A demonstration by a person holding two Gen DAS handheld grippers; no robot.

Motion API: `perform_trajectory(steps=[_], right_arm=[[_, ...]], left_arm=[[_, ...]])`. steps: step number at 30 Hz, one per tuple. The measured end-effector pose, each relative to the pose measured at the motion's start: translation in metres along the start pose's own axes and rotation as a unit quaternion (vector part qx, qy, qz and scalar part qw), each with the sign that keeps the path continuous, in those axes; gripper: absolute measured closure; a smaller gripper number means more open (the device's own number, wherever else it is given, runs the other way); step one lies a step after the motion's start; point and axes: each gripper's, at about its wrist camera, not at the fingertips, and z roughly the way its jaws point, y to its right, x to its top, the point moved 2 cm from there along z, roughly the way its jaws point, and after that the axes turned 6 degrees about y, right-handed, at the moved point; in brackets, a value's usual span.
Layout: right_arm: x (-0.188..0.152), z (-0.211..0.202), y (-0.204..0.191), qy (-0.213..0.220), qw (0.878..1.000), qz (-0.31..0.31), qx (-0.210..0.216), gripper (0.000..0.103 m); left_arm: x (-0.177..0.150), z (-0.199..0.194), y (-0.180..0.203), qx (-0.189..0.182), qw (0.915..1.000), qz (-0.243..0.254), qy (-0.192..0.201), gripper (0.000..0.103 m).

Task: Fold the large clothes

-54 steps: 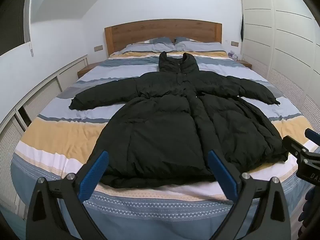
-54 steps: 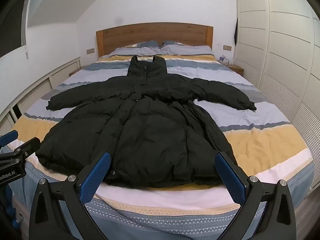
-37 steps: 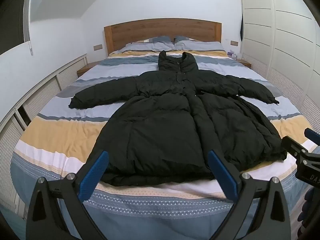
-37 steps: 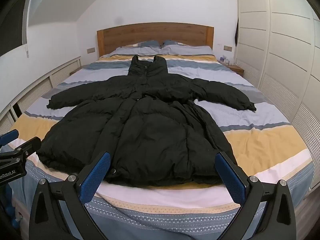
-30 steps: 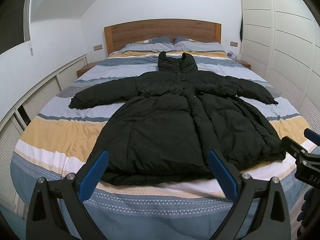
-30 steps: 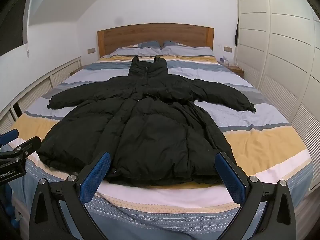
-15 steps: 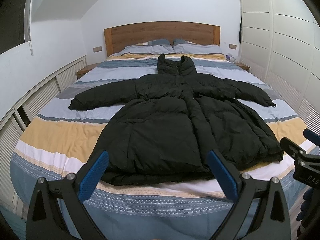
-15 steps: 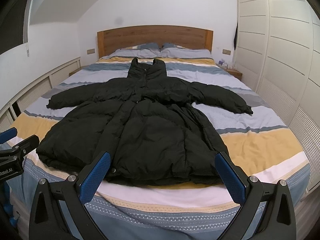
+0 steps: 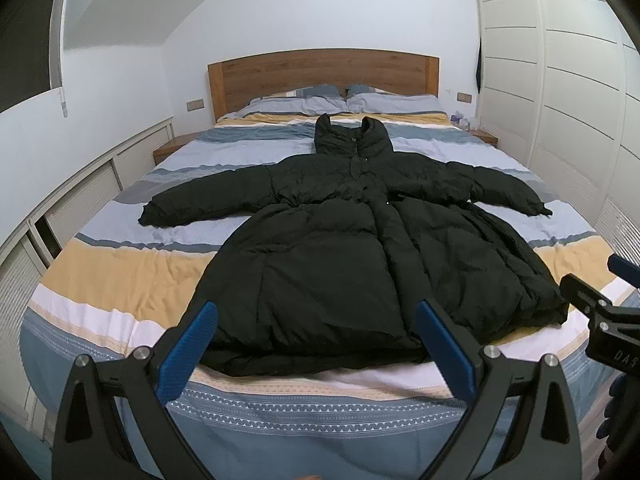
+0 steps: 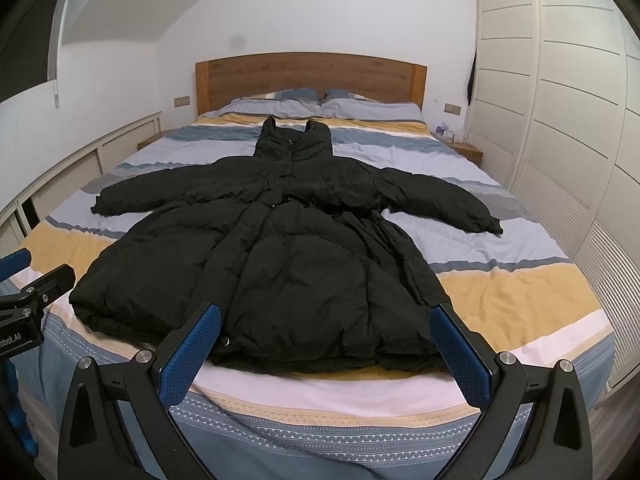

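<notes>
**Black puffer coat laid flat on a striped bed, both grippers held wide at the foot**

Striped bedding in blue, grey, yellow and white covers the bed (image 9: 120, 276), which fills the middle of both views and runs back to a wooden headboard (image 9: 324, 76) at upper centre. White panelled wardrobe doors (image 9: 560, 92) are seen along the right edge of the frame, and low white cabinets (image 9: 80, 204) along the left. Two pillows (image 9: 344, 98) are set against the headboard.

The black puffer coat (image 9: 340, 264) is spread face up on the bedding, in the centre of the frame. Its collar (image 9: 352, 136) is pointed toward the headboard and its hem is laid near the foot of the bed, in the lower centre. Both sleeves are stretched outward: one sleeve (image 9: 208, 200) is extended toward the left of the frame, the other (image 9: 500, 196) toward the right.

The left gripper (image 9: 316, 344) is held low at the bottom of its own view, before the hem. Its blue-padded fingers (image 9: 188, 350) are spread wide, and nothing is held between them. The right gripper (image 10: 324, 348) is likewise held at the bottom of its view, its blue fingers (image 10: 460, 356) set wide apart and gripping nothing. Neither gripper is touching the coat. Each gripper is also glimpsed at the side edge of the other's view.
</notes>
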Motion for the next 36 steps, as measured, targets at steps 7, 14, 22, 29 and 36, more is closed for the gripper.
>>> perform_trajectory(steps=[7,14,22,29,36], right_arm=[[-0.001,0.003,-0.002,-0.002,1.000,-0.004,0.000,0.001],[-0.006,0.013,-0.002,-0.007,1.000,-0.001,-0.001,0.001],[-0.012,0.030,0.000,-0.014,1.000,0.017,0.017,0.001],[-0.014,0.050,0.002,-0.026,0.999,0.020,0.018,0.001],[0.006,0.071,0.018,-0.024,0.999,0.026,0.011,0.001]], left_arm=[[-0.003,0.005,0.000,0.006,1.0000,0.005,-0.003,0.003],[-0.007,0.016,0.001,-0.002,0.9998,0.011,-0.018,0.003],[-0.009,0.029,0.003,-0.008,0.9990,0.024,-0.036,0.003],[-0.009,0.050,-0.008,-0.017,0.9984,0.007,-0.054,0.003],[-0.006,0.077,-0.019,-0.032,0.9963,0.003,-0.080,0.003]])
